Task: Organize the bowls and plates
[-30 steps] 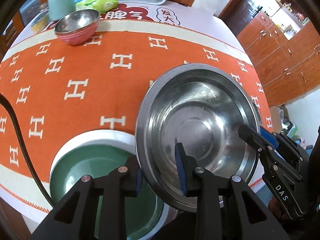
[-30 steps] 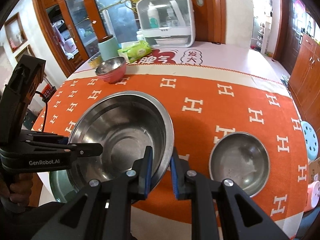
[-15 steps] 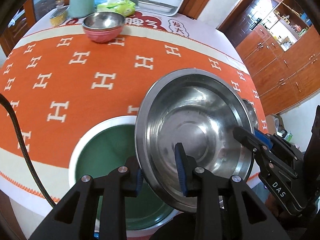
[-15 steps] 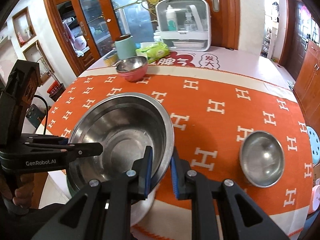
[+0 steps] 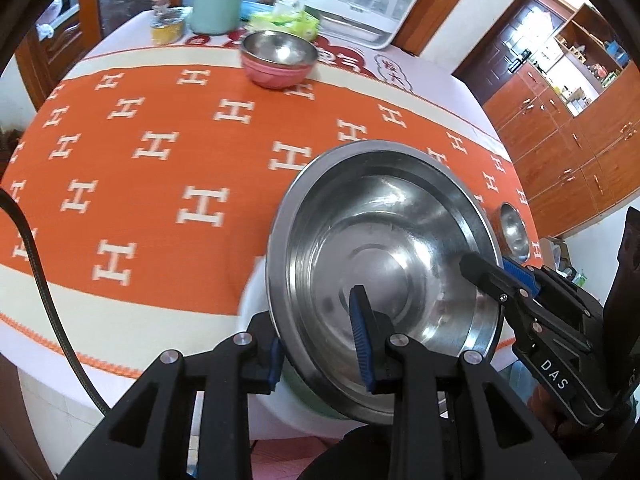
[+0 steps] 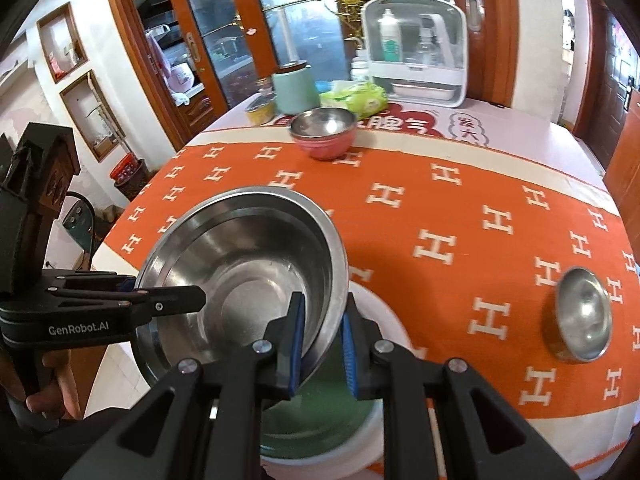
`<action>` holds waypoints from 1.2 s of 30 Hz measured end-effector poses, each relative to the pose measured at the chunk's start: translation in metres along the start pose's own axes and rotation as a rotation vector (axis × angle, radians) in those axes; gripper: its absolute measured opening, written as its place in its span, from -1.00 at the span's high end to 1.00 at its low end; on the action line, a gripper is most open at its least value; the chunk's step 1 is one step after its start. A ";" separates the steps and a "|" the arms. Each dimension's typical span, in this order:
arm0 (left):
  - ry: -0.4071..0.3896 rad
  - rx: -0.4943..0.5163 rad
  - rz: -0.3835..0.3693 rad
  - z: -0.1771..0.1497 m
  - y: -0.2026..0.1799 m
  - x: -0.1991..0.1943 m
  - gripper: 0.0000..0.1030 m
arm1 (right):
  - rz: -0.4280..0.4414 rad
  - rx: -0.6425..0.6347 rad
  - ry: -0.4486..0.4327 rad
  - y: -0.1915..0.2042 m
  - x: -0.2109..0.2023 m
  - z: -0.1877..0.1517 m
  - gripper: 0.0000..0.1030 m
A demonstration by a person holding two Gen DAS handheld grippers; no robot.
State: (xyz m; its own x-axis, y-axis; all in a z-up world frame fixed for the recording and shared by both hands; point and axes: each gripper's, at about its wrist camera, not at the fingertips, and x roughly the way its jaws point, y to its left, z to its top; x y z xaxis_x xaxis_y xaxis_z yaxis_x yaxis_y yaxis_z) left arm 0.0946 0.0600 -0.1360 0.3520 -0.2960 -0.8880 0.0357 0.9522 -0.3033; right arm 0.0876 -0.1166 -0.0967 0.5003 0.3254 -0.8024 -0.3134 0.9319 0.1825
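Note:
A large steel bowl (image 5: 384, 248) (image 6: 248, 264) is held in the air over a green plate with a white rim (image 6: 328, 412) at the table's near edge. My left gripper (image 5: 320, 336) is shut on the bowl's near rim. My right gripper (image 6: 322, 340) is shut on the opposite rim, and it also shows in the left wrist view (image 5: 492, 276). The plate (image 5: 256, 308) is mostly hidden under the bowl in the left wrist view. A small steel bowl (image 6: 582, 314) (image 5: 514, 232) sits on the orange cloth to the right.
A steel bowl nested in a pink bowl (image 6: 324, 132) (image 5: 278, 58) stands at the far side. Behind it are a green canister (image 6: 294, 90), a yellow tin (image 5: 168, 28), a wipes pack (image 6: 354, 98) and a white rack (image 6: 416, 52). The orange tablecloth (image 5: 160, 184) covers the table.
Both grippers carried the large bowl toward the table's near edge, over the green plate, which it now covers more. The small steel bowl appears farther right.

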 end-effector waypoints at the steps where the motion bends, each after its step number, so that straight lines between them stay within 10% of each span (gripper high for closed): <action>1: -0.003 -0.001 0.007 -0.001 0.007 -0.003 0.48 | 0.005 -0.005 0.000 0.008 0.002 0.001 0.66; 36: 0.083 -0.049 0.090 -0.018 0.165 -0.003 0.45 | 0.036 -0.021 0.172 0.134 0.096 -0.005 0.60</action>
State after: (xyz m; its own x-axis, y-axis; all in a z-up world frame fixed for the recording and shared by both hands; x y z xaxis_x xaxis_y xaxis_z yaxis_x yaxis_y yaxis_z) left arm 0.0825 0.2168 -0.1892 0.2731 -0.2164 -0.9373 -0.0394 0.9710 -0.2357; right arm 0.0893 0.0388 -0.1519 0.3435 0.3247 -0.8812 -0.3463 0.9160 0.2025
